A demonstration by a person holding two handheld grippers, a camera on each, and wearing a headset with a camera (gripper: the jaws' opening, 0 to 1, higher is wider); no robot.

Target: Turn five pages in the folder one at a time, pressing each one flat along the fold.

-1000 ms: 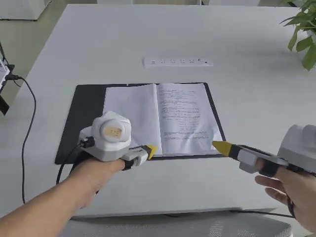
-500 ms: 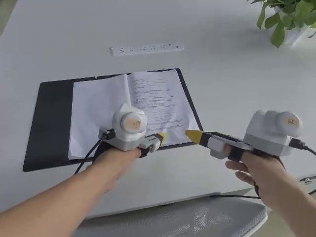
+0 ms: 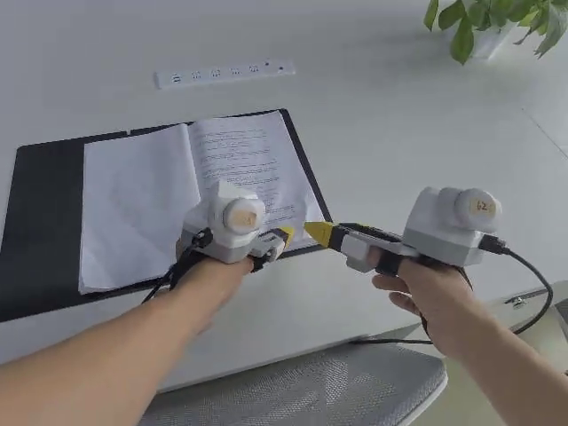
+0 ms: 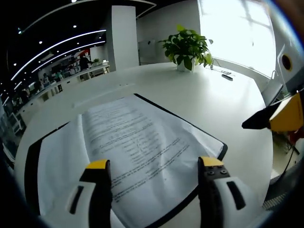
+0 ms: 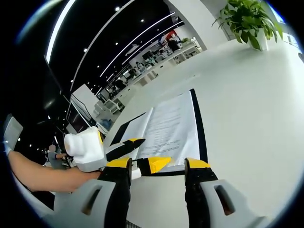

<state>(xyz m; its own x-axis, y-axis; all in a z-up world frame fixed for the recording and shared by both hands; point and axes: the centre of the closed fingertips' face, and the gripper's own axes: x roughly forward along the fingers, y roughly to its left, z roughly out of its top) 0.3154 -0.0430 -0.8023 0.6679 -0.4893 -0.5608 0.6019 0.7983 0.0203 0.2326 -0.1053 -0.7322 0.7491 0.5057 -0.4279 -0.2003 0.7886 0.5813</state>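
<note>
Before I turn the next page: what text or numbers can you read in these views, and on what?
"62", as best I can tell: on the round cap of the right gripper.
Mark on the left gripper cap: too blurred to read.
Printed lines on the right page: too small to read.
Power strip: no readable marking.

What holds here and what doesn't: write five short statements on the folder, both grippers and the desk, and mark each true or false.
1. The folder lies open on the table. True.
2. The left gripper is clamped on a page. False: its jaws are open, gripping nothing.
3. The right gripper has open jaws. True.
4. The power strip lies nearer the person than the folder. False: it lies beyond the folder.
5. A plant stands at the table's far right. True.
</note>
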